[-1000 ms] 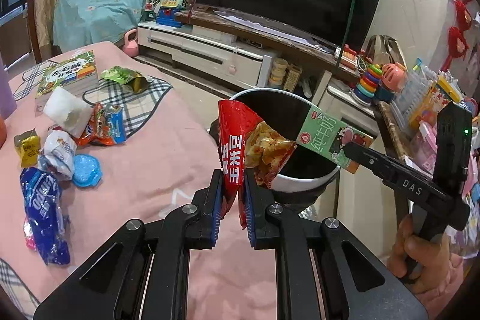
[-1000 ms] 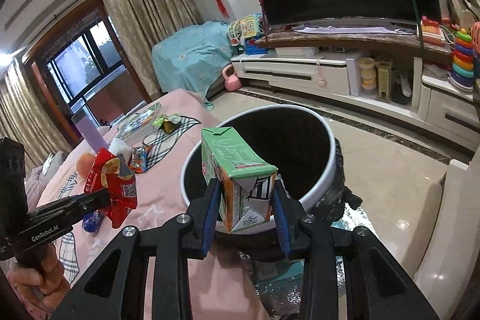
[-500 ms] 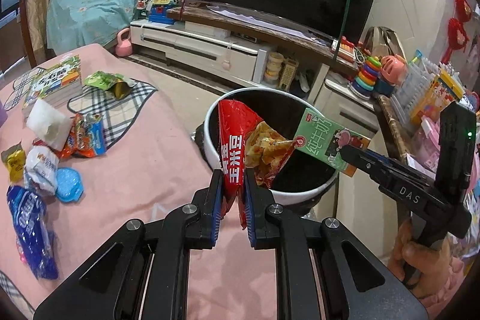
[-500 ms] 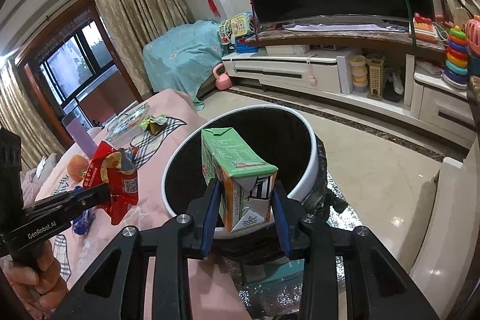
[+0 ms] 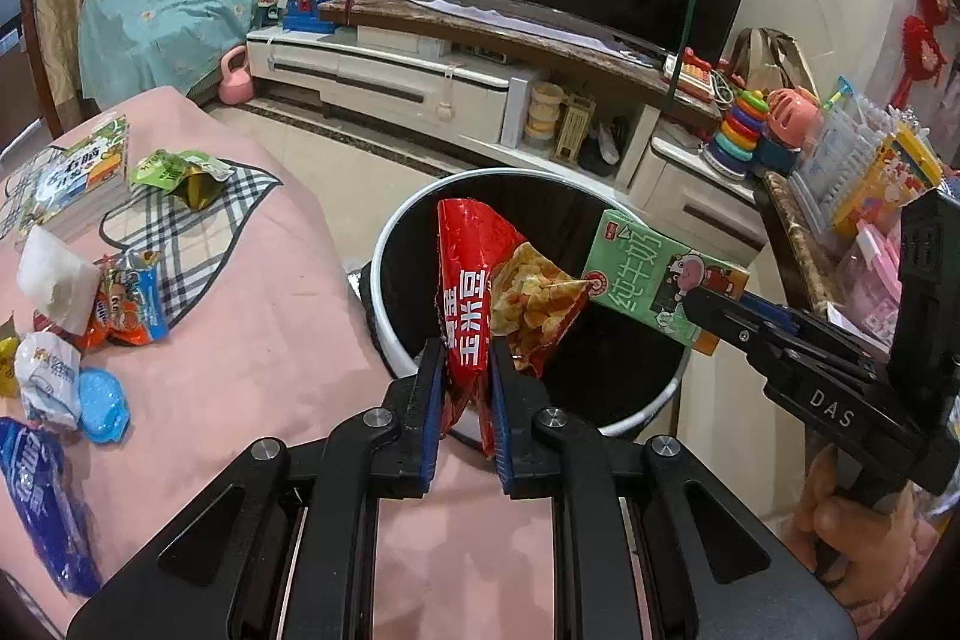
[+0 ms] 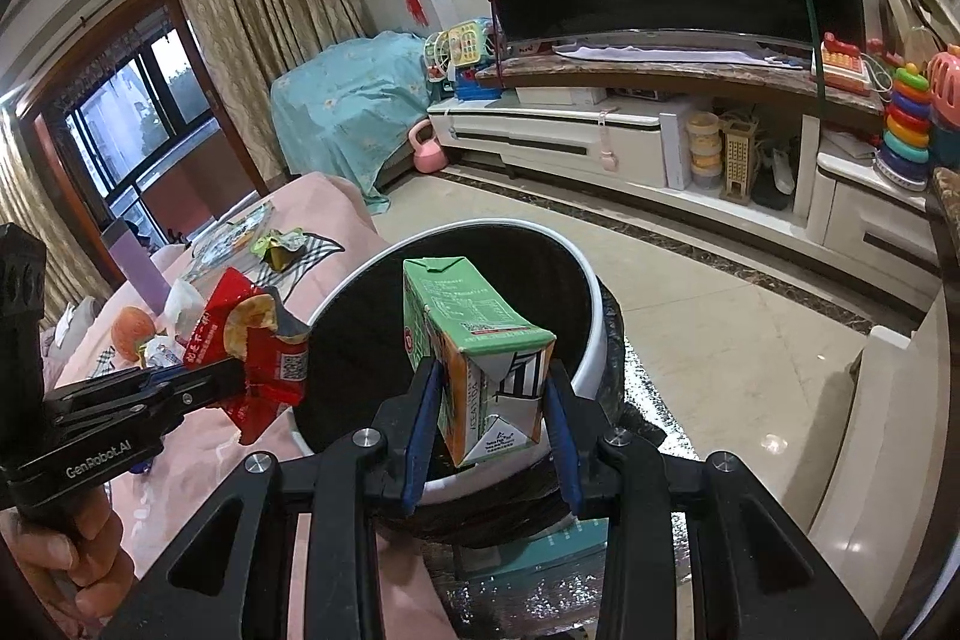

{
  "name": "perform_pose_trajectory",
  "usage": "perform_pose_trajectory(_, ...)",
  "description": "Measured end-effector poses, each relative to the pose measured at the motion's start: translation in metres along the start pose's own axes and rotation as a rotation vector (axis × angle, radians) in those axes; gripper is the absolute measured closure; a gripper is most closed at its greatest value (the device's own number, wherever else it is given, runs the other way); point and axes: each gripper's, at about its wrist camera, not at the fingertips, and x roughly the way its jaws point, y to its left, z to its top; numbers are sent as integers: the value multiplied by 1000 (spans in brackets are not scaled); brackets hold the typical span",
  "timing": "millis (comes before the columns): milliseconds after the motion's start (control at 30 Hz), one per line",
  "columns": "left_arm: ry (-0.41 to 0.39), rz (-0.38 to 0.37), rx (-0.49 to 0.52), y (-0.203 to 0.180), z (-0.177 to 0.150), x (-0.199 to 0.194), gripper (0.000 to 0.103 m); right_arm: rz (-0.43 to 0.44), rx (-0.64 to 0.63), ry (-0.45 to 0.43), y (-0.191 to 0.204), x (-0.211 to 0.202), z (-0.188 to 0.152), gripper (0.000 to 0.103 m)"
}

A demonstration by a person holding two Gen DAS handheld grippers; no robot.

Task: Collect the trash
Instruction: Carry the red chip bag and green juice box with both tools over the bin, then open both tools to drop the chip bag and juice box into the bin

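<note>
My left gripper point(image 5: 468, 361) is shut on a red snack bag point(image 5: 480, 292), holding it over the near rim of the white bin point(image 5: 390, 244) with its black liner. My right gripper point(image 6: 489, 376) is shut on a green milk carton point(image 6: 468, 322), which hangs above the bin's point(image 6: 591, 340) open mouth. In the left wrist view the carton point(image 5: 654, 280) and the right gripper point(image 5: 705, 307) come in from the right. The right wrist view shows the snack bag point(image 6: 252, 346) and the left gripper point(image 6: 237, 373) at the left, at the bin's edge.
Several wrappers lie on the pink cloth point(image 5: 240, 316): a blue bag point(image 5: 36, 496), an orange packet point(image 5: 129, 307), a white wad point(image 5: 54, 274), a green wrapper point(image 5: 180, 172). A TV stand point(image 5: 420, 82) and a toy shelf point(image 5: 840, 184) lie beyond the bin. A hand point(image 5: 852, 526) grips the right tool.
The left gripper has carried the snack bag toward the bin, which now looms larger and more central; the table trash slid leftward. The right gripper with the carton barely moved.
</note>
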Motion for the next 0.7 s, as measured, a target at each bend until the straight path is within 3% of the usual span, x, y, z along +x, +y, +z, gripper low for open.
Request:
perform_pose_trajectory(400, 34, 5, -2, -2, 10, 18, 83, -19, -29, 41, -3, 14, 13, 69)
perform_pose_trajectory(467, 36, 1, -13, -1, 10, 18, 64, -15, -29, 43, -3, 15, 15, 66)
perform_pose_trajectory(533, 24, 3, -30, 2, 9, 15, 52, -8, -23, 49, -3, 16, 16, 65)
perform_pose_trajectory(700, 15, 9, -57, 14, 1, 7, 50, 2, -1, 45, -3, 15, 15, 50)
